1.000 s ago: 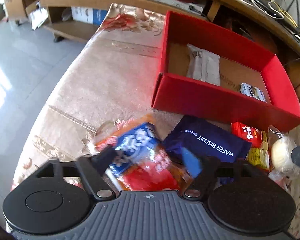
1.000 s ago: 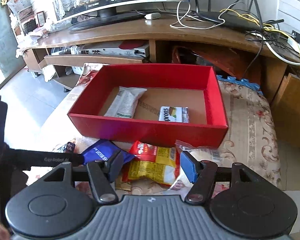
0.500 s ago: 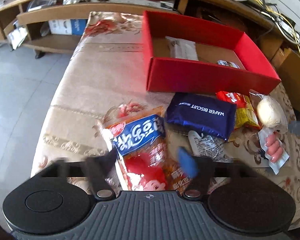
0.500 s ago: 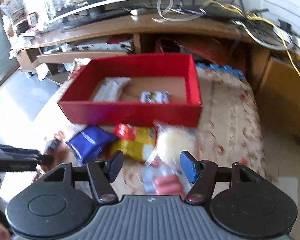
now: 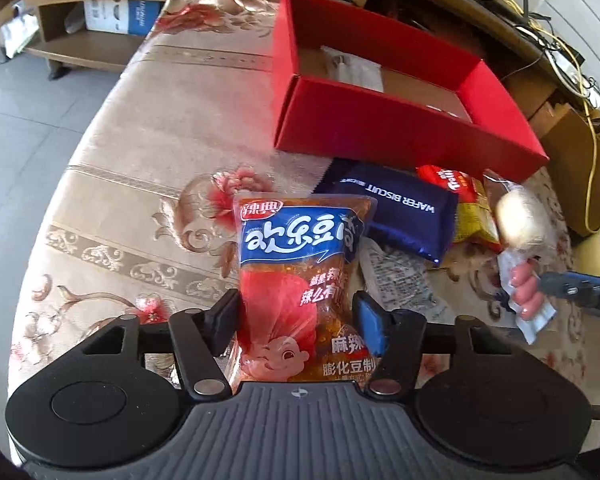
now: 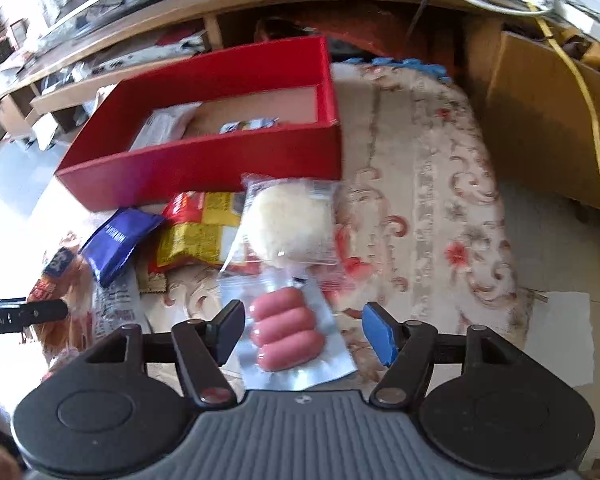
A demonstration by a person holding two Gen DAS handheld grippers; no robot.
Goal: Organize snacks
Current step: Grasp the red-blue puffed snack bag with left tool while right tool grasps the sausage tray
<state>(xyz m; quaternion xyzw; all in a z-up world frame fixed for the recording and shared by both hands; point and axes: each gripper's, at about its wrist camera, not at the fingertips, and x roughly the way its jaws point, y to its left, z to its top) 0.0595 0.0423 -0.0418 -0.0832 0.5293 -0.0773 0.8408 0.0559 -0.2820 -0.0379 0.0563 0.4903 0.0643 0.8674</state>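
Note:
My left gripper (image 5: 298, 320) is open, its fingers on either side of an orange and blue snack bag (image 5: 300, 276) lying on the patterned table. My right gripper (image 6: 304, 328) is open around a clear pack of pink sausages (image 6: 286, 334); the pack also shows in the left wrist view (image 5: 526, 292). A red box (image 5: 400, 120) stands behind, holding a white packet (image 5: 356, 70) and a small packet (image 6: 248, 125). Before the box lie a dark blue wafer biscuit pack (image 5: 396, 208), a red-yellow bag (image 6: 198, 232) and a wrapped white bun (image 6: 286, 224).
A crinkled white wrapper (image 5: 396, 284) lies between the snack bag and the sausages. A wooden TV stand with shelves and cables (image 6: 340, 8) runs behind the table. A cardboard box (image 6: 552, 120) stands at the right. The table's left edge (image 5: 76, 152) drops to a tiled floor.
Both grippers have pulled back and lowered. The left one now straddles the orange snack bag. The right one has moved onto the sausage pack, which now sits between its fingers.

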